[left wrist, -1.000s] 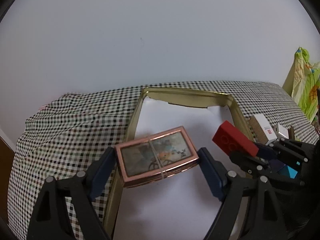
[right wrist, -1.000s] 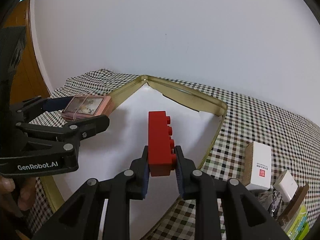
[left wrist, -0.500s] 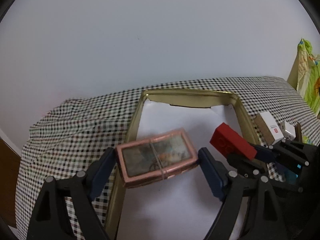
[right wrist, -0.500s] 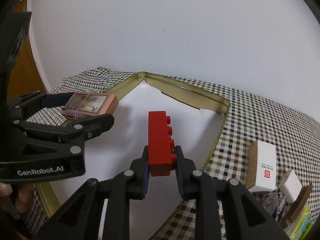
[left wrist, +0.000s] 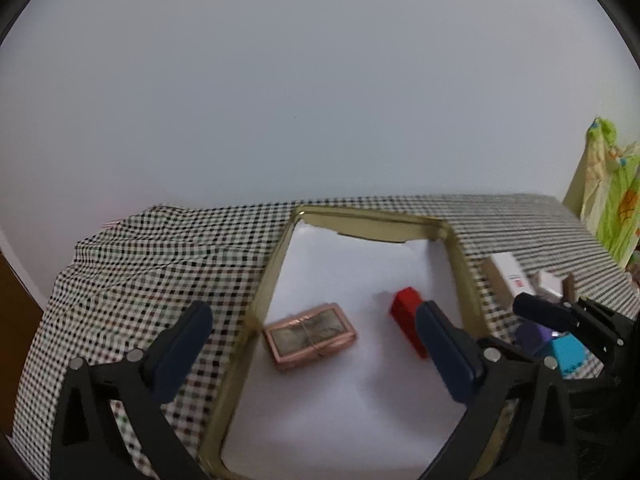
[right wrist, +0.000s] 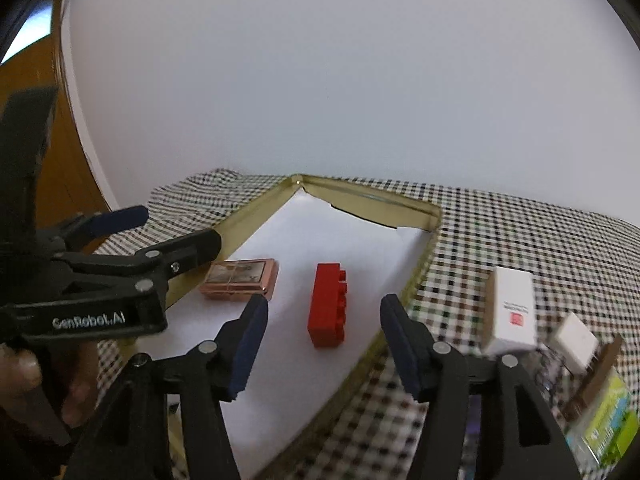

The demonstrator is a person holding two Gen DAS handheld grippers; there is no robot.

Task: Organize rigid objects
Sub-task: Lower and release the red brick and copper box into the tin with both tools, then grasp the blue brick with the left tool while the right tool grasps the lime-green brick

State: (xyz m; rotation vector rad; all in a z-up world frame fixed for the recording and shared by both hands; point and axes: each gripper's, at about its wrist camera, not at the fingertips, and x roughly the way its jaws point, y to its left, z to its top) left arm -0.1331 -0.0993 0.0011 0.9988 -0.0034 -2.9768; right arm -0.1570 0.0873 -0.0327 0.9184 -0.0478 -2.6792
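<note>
Red brick (right wrist: 329, 304) lies flat on the white paper lining the gold tray (right wrist: 256, 210), studs facing right in the right wrist view, roughly mid-tray. Just left of it, apart w/ a gap of white paper between, sits the pink tin (right wrist: 240, 279), close to the tray's left wall. Both rest on the liner, neither touched.

Right gripper (right wrist: 320, 322) hovers over the near end of the brick, jaws opening, blue pads clear of it on both sides; brick seen in the gap but not pressed. Left gripper (left wrist: 310, 334) is spread wide, jaws opening too; tin shows between its fingers, free, pads well off it.

Left wrist view shows the brick (left wrist: 408, 322) partly hidden behind its own right finger, and the tin (left wrist: 310, 336) top w/ a band across it. It also catches the right gripper's fingers at far right, plus a teal block (left wrist: 568, 354) and a purple one (left wrist: 530, 334) on the checked cloth (left wrist: 160, 256).

Right wrist view alone gives the brick's studs, the left gripper's lettered body w/ a hand (right wrist: 22, 376) behind it, a white box w/ red mark (right wrist: 514, 310) standing outside the tray, a smaller white box (right wrist: 576, 342), and a green pack (right wrist: 608, 420) at the edge.
</note>
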